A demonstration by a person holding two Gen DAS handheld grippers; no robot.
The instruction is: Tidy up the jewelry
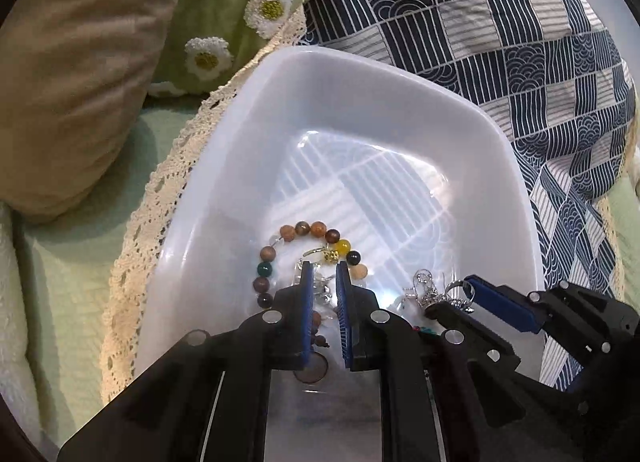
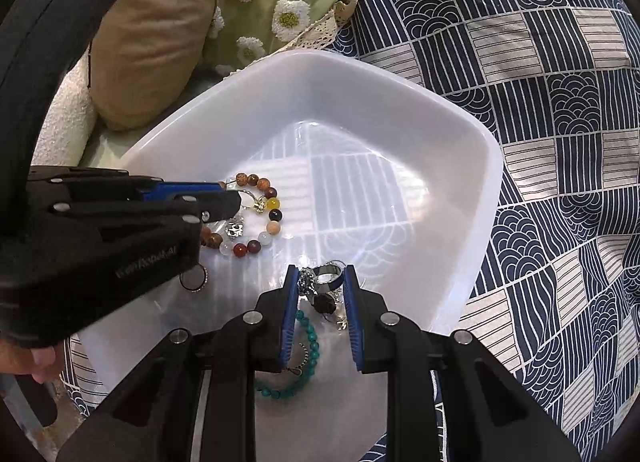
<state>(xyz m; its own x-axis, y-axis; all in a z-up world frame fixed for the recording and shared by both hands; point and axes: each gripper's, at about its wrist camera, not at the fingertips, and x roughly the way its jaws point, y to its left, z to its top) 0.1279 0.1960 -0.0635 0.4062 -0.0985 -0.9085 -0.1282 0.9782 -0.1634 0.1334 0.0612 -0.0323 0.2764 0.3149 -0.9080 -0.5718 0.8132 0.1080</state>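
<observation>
- Pale lettering runs along the black body of the left hand-held gripper (image 2: 230, 202) in the right wrist view; it is too blurred to read. No other writing shows.
- A white plastic tray (image 1: 280, 74) rests on a navy-and-white patterned cloth (image 1: 540, 62), beside a green daisy cushion (image 1: 240, 2) and a tan pillow (image 1: 80, 62).
- In the tray lies a multicoloured bead bracelet (image 1: 304, 232). The left hand-held gripper (image 1: 322, 266) reaches inside its loop, blue pads narrowly parted around small clear and gold pieces; whether they pinch anything I cannot tell.
- The right hand-held gripper (image 2: 320, 274) stands partly spread around a cluster of silver rings (image 2: 324, 276), not visibly clamping.
- Only the right wrist view shows a turquoise bead bracelet (image 2: 308, 342) under that gripper and a dark ring (image 2: 193, 278) near the left one.
</observation>
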